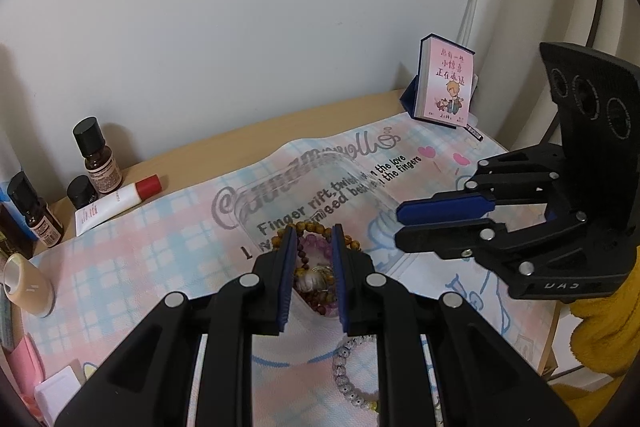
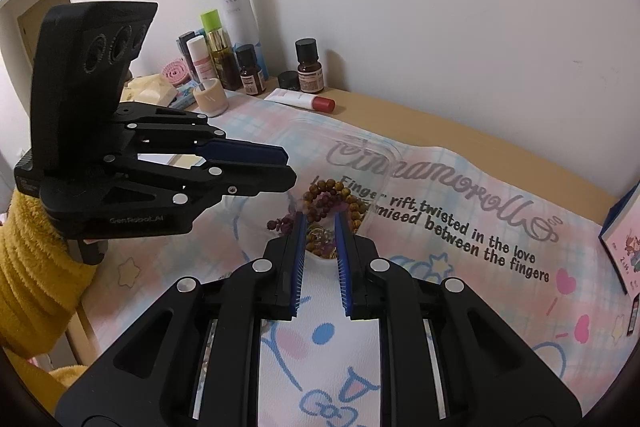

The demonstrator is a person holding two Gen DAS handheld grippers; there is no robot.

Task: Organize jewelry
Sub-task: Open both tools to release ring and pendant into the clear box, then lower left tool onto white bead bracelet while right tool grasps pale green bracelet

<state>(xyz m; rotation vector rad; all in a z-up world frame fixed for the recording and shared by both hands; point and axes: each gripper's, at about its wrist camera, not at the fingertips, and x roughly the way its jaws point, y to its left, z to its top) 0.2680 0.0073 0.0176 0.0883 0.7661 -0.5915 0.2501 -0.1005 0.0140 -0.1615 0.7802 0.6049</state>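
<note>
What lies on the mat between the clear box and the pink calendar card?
In the left wrist view, only printed mat lies between the clear box and the pink calendar card: lettering and a coffee-cup drawing, no object.

The mat [image 2: 460, 211] reads "Cinnamoroll" and "twisted in the love between the fingers". The left gripper [image 2: 290, 171] carries "GenRobot.AI".

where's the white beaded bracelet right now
In the left wrist view the white beaded bracelet lies on the pastel mat at the bottom centre, nearer the camera than the clear box of bracelets, partly hidden behind the left gripper.
</note>
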